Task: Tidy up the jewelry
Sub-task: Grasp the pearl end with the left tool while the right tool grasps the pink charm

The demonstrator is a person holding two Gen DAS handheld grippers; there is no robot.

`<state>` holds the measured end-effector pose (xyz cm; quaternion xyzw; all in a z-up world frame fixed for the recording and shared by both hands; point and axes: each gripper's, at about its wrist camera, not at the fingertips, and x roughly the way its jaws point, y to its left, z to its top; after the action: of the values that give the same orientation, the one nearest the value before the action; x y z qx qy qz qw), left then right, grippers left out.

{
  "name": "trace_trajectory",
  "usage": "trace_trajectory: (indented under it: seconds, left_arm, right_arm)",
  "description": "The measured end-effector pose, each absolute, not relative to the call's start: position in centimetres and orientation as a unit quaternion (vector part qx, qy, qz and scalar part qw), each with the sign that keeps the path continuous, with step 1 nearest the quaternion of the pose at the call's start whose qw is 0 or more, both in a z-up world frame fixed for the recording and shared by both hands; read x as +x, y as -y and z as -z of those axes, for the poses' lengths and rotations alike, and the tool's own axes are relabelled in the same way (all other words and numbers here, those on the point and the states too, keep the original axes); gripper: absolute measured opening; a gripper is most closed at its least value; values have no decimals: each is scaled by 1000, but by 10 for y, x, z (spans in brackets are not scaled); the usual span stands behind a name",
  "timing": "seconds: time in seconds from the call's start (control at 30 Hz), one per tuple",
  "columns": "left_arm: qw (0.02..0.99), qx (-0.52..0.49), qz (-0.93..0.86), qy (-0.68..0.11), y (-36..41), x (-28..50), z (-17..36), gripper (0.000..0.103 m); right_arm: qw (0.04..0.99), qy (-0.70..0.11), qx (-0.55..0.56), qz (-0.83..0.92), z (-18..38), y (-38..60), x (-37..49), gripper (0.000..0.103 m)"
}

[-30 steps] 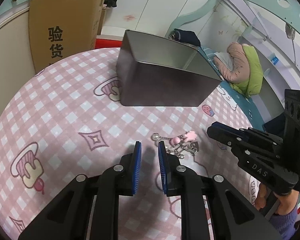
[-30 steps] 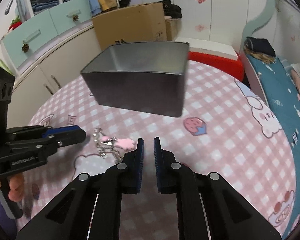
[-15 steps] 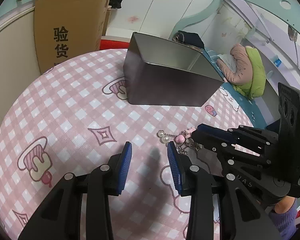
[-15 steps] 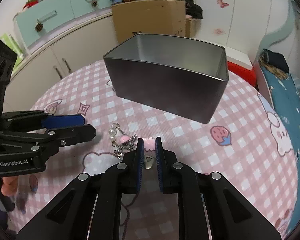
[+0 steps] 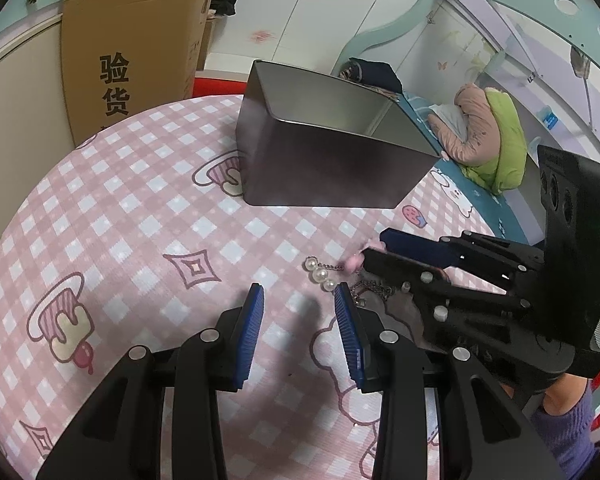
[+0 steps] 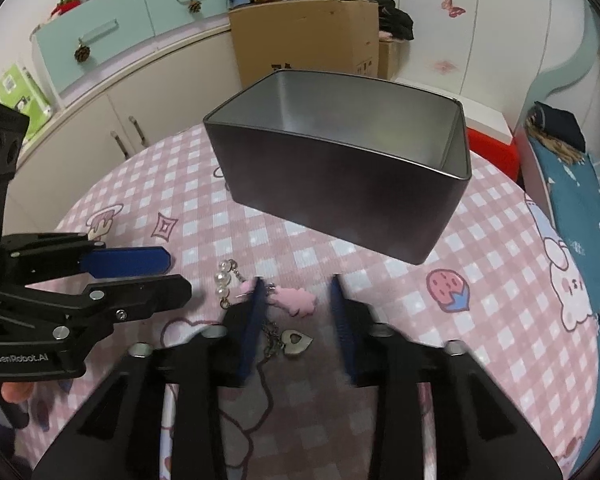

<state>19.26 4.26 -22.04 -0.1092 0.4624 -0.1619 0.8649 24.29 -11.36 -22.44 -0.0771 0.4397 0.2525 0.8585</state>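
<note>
A jewelry chain with pearls (image 5: pixel 320 274), a pink charm (image 6: pixel 294 301) and a silver heart pendant (image 6: pixel 296 341) lies on the pink checked tablecloth (image 5: pixel 140 220). My right gripper (image 6: pixel 296 304) is open, low over it, with the pink charm and heart between its fingers; it also shows in the left wrist view (image 5: pixel 384 248). My left gripper (image 5: pixel 298 312) is open and empty, just left of the pearls; it shows in the right wrist view too (image 6: pixel 172 276). An open dark metal tin (image 6: pixel 340 184) stands behind the jewelry, also in the left wrist view (image 5: pixel 324 160).
A cardboard box (image 5: pixel 132 52) stands beyond the table's far left edge. White cabinets (image 6: pixel 120 112) are at the left. A bed with a blue cover (image 6: pixel 580 208) and a pink and green bundle (image 5: pixel 488 132) runs along the right side.
Both grippers have opened. My right gripper has moved forward and down over the jewelry, so the pink charm now lies between its fingers. My left gripper has drawn close to the pearls.
</note>
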Motion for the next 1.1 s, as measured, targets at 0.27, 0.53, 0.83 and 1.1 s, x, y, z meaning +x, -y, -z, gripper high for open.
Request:
trace_trajectory:
  seconds: [0.27,0.53,0.83,1.1]
  left_arm:
    - [865,-99,165,-463,-30,195,220,35]
    - [877,-53,153,-452,-4,197,219,60]
    - [890,50,107,-440,21,206,225,41]
    - [892,20,123,-435,2,206,224,7]
  right_arm:
    - [868,-439,-42,-228,225,143,244,14]
    - [876,-442,-11,-193,228,179,237,14]
    - [876,-438,7,-201,228,184,232,16]
    - [874,-437,-3,-213,227,170,231,23]
